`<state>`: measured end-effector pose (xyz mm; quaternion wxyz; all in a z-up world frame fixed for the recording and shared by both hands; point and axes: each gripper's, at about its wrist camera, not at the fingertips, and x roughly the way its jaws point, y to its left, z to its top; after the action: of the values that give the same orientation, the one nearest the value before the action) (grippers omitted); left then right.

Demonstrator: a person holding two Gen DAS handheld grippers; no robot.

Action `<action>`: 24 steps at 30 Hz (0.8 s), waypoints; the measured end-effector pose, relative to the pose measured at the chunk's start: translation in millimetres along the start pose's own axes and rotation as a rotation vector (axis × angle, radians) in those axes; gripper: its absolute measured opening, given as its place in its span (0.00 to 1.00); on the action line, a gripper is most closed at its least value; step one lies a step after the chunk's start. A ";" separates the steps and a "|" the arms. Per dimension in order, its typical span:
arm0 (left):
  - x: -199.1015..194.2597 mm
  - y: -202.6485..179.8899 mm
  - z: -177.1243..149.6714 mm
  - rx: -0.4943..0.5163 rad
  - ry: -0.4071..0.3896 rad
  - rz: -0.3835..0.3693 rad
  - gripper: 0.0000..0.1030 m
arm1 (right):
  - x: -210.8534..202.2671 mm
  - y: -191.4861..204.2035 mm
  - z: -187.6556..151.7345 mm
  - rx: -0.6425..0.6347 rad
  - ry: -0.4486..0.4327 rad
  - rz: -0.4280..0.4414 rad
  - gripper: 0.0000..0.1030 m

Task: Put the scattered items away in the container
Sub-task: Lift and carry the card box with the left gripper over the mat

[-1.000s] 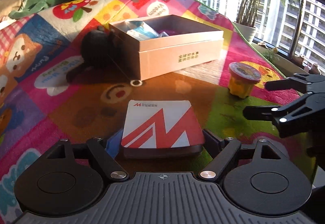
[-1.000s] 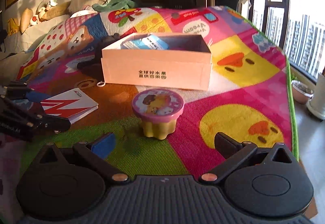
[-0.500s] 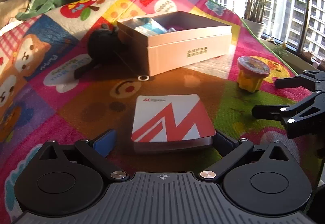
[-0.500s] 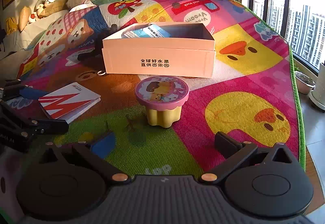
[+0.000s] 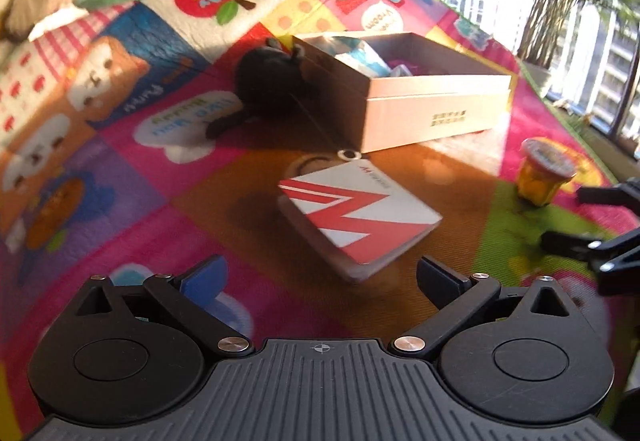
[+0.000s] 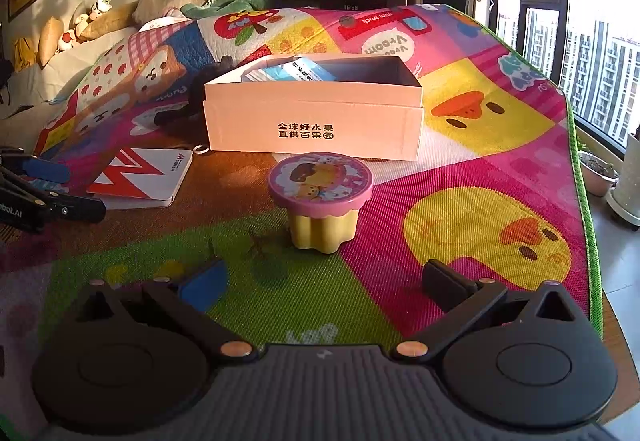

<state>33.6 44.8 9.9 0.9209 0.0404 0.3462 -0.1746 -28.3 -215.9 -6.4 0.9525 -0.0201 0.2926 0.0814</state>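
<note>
Open pink cardboard box (image 6: 312, 121) at the middle of a bright cartoon play mat (image 6: 460, 209), holding a blue-and-white packet (image 6: 298, 72) against its left inner wall. Just in front of the box, a jelly cup (image 6: 320, 201) with a pink picture lid and yellow fluted body, upright on the mat, apart from the box front. Front-left of the box, a red-and-white booklet (image 5: 360, 217), flat on the mat and clear of everything, with a small white ring (image 5: 347, 154) between it and the box corner. Behind the box's left end, a dark plush toy (image 5: 268, 81), touching or nearly touching the box wall; cannot tell which. Left gripper (image 5: 320, 277) short of the booklet, jaws spread to their widest, nothing between the pads. Right gripper (image 6: 322, 281) short of the jelly cup, jaws wide apart, empty, cup beyond the fingertips.
</note>
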 end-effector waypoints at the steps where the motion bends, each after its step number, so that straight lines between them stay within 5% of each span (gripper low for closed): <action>1: 0.1 -2.4 0.2 0.009 -0.005 0.000 1.00 | 0.0 0.1 -0.2 0.000 -0.002 0.000 1.00; 13: 24.1 9.0 36.6 0.009 -0.107 -0.072 1.00 | 0.0 0.6 -0.8 -0.001 -0.007 -0.002 1.00; 18: 55.5 20.6 46.0 -0.031 -0.003 -0.205 1.00 | 0.0 0.6 -0.8 0.000 -0.009 -0.001 1.00; 24: 37.4 2.8 25.1 0.023 -0.010 -0.257 1.00 | 0.5 1.0 -0.5 0.002 -0.001 0.000 1.00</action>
<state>76.3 31.5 4.4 0.8921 0.0056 0.3419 -0.2952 -28.3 -214.9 -7.1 0.9527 -0.0192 0.2923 0.0810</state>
